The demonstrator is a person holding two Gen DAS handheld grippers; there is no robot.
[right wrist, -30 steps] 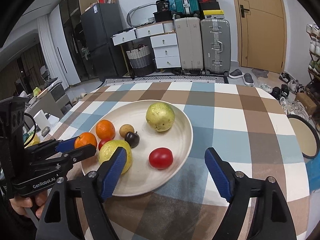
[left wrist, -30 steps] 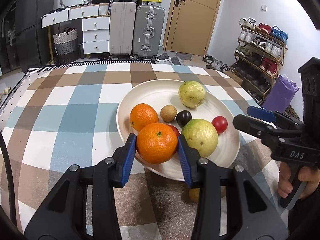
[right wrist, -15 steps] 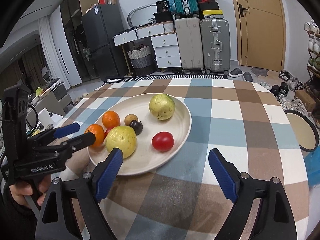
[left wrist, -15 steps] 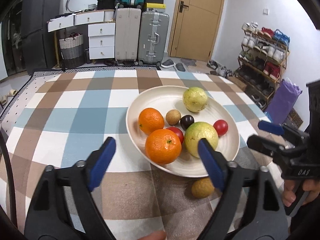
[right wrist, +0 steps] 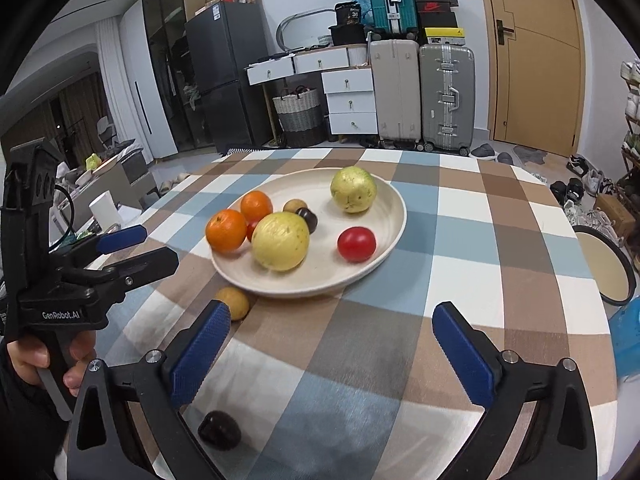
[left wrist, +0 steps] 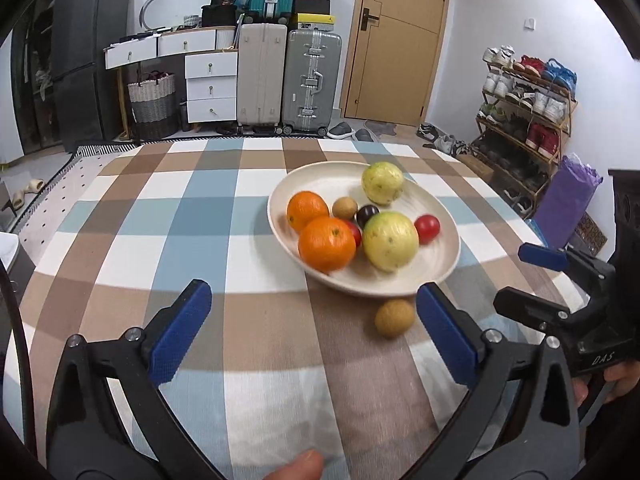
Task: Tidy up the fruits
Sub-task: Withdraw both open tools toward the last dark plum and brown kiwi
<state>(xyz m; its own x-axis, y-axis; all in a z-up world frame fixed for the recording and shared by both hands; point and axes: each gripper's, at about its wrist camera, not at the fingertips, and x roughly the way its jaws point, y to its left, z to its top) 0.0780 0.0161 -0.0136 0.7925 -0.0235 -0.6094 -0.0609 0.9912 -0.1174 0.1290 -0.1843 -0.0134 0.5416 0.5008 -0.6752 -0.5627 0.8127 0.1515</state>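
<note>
1. I read "GenRobot.AI" on the left gripper [right wrist: 138,246] body and "DAS" on the right gripper [left wrist: 538,276] body.
2. The plate [left wrist: 436,276] sits mid-table [left wrist: 160,216], holding two oranges, two guavas [left wrist: 390,241], a tomato [right wrist: 356,244] and smaller fruit. Checked cloth lies bare to its left and right.
3. A small brown fruit [left wrist: 394,318] lies on the cloth just beside the plate's near rim; a dark fruit [right wrist: 219,430], possibly a plum, lies nearer me.
4. Both grippers hover low over the near table, jaws spread wide, gripping nothing.
</note>
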